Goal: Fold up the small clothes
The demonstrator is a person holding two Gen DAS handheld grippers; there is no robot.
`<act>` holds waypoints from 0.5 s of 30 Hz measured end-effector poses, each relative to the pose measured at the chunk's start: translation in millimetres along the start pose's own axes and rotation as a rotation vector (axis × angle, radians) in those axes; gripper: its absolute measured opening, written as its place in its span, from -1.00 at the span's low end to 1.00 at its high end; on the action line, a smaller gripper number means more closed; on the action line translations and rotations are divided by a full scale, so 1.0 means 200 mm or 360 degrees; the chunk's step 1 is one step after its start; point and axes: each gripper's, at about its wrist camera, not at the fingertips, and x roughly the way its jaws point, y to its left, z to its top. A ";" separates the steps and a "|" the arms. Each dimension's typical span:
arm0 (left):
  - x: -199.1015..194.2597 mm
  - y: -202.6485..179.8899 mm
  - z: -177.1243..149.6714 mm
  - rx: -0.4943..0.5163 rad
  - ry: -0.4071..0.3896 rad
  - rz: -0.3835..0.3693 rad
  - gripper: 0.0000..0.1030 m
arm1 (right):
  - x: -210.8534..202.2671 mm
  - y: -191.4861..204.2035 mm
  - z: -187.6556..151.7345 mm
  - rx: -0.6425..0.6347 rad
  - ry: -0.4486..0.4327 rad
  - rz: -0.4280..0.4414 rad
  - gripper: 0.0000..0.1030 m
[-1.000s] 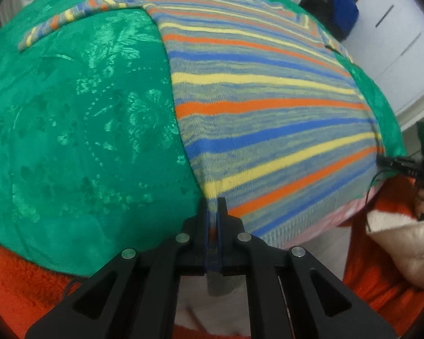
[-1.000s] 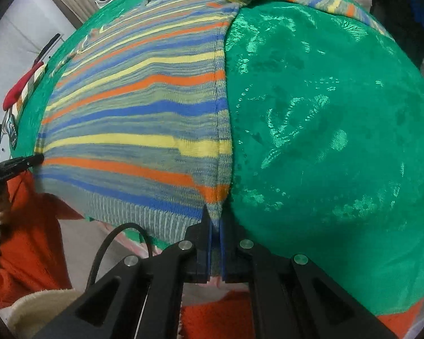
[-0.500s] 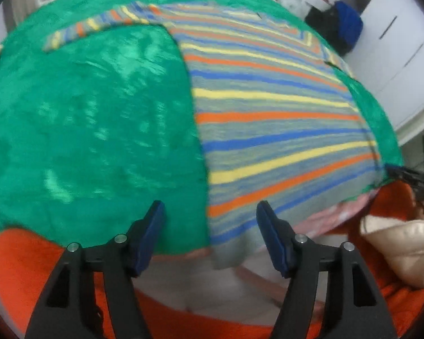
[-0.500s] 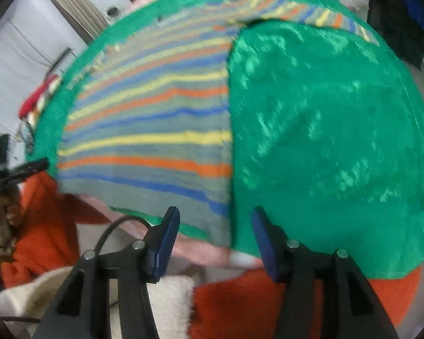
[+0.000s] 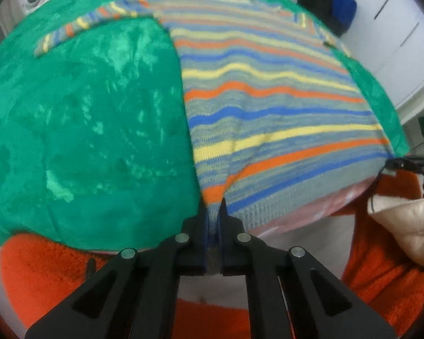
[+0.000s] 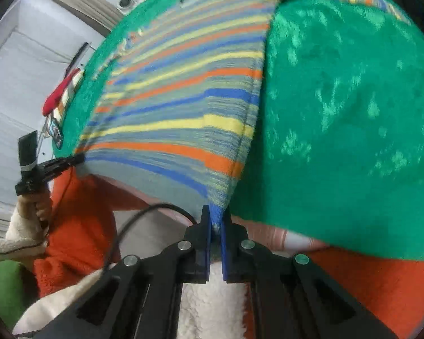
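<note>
A small striped knit sweater (image 5: 268,90) in blue, orange, yellow and grey lies flat on a green cloth (image 5: 84,127), sleeves spread at the far end. My left gripper (image 5: 212,212) is shut on the sweater's near left hem corner. In the right wrist view the sweater (image 6: 178,113) lies left of centre, and my right gripper (image 6: 216,220) is shut on its near right hem corner. Each gripper shows small in the other's view, at the opposite hem corner.
The green cloth (image 6: 339,113) covers a pink-edged table. Orange fleece (image 5: 56,268) and a cream sleeve (image 5: 404,226) lie below the near edge. Red-handled scissors (image 6: 59,93) lie at the table's left edge. White cabinets (image 5: 395,28) stand at the right.
Both grippers held the hem corners a second ago, opened and drew back half a second ago, and are now shut on the hem corners again.
</note>
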 end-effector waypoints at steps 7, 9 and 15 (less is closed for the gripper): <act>0.12 -0.11 0.00 0.0085 0.0070 0.0133 -0.70 | 0.16 -0.05 0.02 0.0042 0.0105 -0.0202 -0.70; 0.04 -0.08 -0.02 0.0055 0.0020 0.0143 -0.37 | 0.10 -0.03 0.00 -0.0013 0.0086 -0.0281 -0.21; -0.33 0.05 0.05 -0.0125 -0.0447 0.0206 0.64 | -0.27 -0.05 -0.02 -0.0057 -0.0422 -0.0408 0.22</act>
